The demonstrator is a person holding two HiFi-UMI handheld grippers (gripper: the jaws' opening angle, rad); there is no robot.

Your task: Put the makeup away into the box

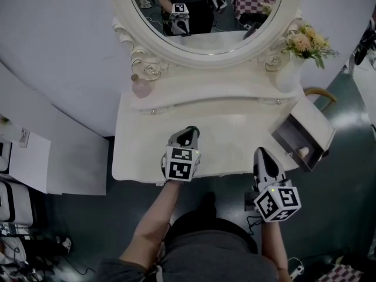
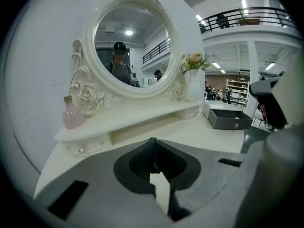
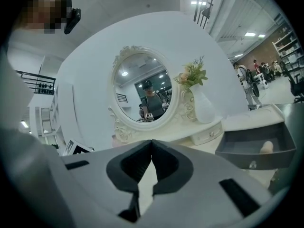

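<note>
Left gripper [image 1: 189, 131] and right gripper [image 1: 262, 153] hover clenched and empty over the counter [image 1: 141, 145] front edge; grey box [image 1: 289, 135] overhangs its right edge.

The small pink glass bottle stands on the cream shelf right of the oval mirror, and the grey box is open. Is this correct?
No. The head view shows the small pink glass bottle on the cream shelf left of the oval mirror; the grey box is indeed open.
</note>
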